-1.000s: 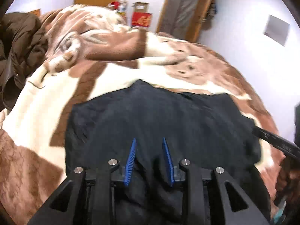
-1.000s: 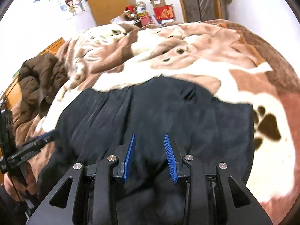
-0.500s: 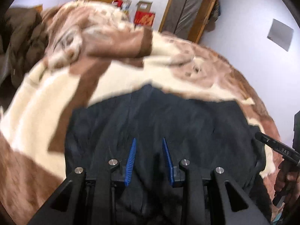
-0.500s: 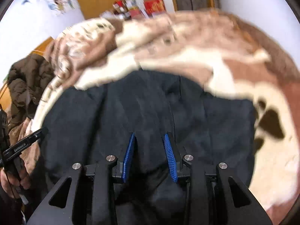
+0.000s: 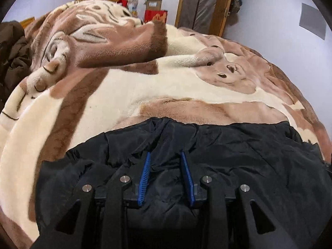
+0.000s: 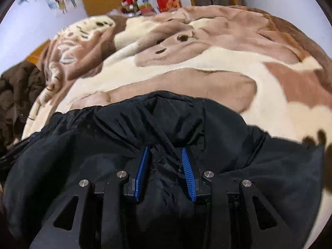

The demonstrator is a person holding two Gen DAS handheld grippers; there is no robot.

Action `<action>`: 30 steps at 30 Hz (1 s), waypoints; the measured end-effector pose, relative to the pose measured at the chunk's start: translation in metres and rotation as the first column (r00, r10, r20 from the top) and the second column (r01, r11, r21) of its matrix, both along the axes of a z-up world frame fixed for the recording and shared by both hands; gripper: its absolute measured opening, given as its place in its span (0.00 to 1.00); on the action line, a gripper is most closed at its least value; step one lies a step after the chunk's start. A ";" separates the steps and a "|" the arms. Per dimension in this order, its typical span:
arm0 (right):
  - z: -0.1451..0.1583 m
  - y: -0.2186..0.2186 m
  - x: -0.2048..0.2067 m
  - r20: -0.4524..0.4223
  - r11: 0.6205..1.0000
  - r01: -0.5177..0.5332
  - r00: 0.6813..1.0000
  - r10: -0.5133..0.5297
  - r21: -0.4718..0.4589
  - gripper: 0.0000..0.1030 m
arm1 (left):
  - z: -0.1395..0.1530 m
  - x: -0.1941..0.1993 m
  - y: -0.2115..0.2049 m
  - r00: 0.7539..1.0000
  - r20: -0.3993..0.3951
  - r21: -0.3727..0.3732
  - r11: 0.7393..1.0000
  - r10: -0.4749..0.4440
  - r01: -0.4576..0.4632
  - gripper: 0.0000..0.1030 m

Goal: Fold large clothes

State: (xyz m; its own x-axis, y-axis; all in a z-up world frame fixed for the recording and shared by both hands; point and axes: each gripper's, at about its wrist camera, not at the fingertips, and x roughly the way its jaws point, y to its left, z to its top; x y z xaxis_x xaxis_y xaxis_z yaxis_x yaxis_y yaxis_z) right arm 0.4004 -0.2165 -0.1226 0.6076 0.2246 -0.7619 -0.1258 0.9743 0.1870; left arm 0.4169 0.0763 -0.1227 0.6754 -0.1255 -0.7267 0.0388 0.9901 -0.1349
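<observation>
Currently, step in hand: both grippers carry the near part of the black padded jacket (image 5: 238, 161) over itself toward the far side of the bed, by my reading a fold being laid down.
Jacket's place: it lies on the near part of the bed, on the brown-and-cream plush blanket (image 5: 103, 103), its far edge well short of the bed's far end.
Left gripper (image 5: 166, 174): clenched on a bunch of the black cloth, which fills the gap between its blue pads (image 5: 145, 176); the jaws are opening slightly, yet the pads press the fabric.
Right gripper (image 6: 165, 170): grasping a gathered ridge of the jacket, creases running up out of the jaws; the width holds steady.
Doing it well: bring both hands down level with each other, so the folded edge lands straight across and parallel to the jacket's far edge.
Release: let go only once the cloth rests on the layer below; padded fabric is springy and likely to puff back up.
Slippery shell: the smooth fabric may slide from a loosening left grip, so that hand must not open early.
Surroundings: a brown coat (image 6: 14, 95) heaped at the bed's left edge stays clear of the fold.
Blanket ridge: bunched folds (image 5: 116, 41) at the far end leave flat room enough.
</observation>
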 end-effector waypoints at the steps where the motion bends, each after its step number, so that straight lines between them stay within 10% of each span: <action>1: 0.000 0.002 0.001 -0.002 1.000 0.002 1.000 -0.002 -0.012 0.32 | 0.000 0.001 -0.001 1.000 -0.001 0.011 1.000 0.000 0.000 0.32; 12: 0.088 0.022 -0.077 0.117 0.995 -0.088 0.990 0.081 0.055 0.32 | 0.069 -0.070 -0.002 0.994 0.087 -0.034 0.997 -0.059 0.062 0.32; 20: 0.024 0.049 -0.073 -0.036 0.989 -0.143 0.989 0.145 0.037 0.32 | 0.016 -0.079 -0.029 0.994 -0.038 -0.106 0.990 -0.100 0.095 0.32; 30: 0.080 0.048 -0.131 0.035 0.982 -0.175 0.984 0.173 0.077 0.31 | 0.070 -0.151 -0.027 0.987 0.047 -0.099 0.983 -0.152 0.156 0.32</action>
State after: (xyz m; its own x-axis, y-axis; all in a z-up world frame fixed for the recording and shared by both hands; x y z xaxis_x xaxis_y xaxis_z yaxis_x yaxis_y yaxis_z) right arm 0.2696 -0.1689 -0.0423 0.5749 0.3876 -0.7206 -0.2980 0.9194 0.2567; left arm 0.2662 0.0490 -0.0525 0.6697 -0.3027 -0.6781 0.1972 0.9528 -0.2307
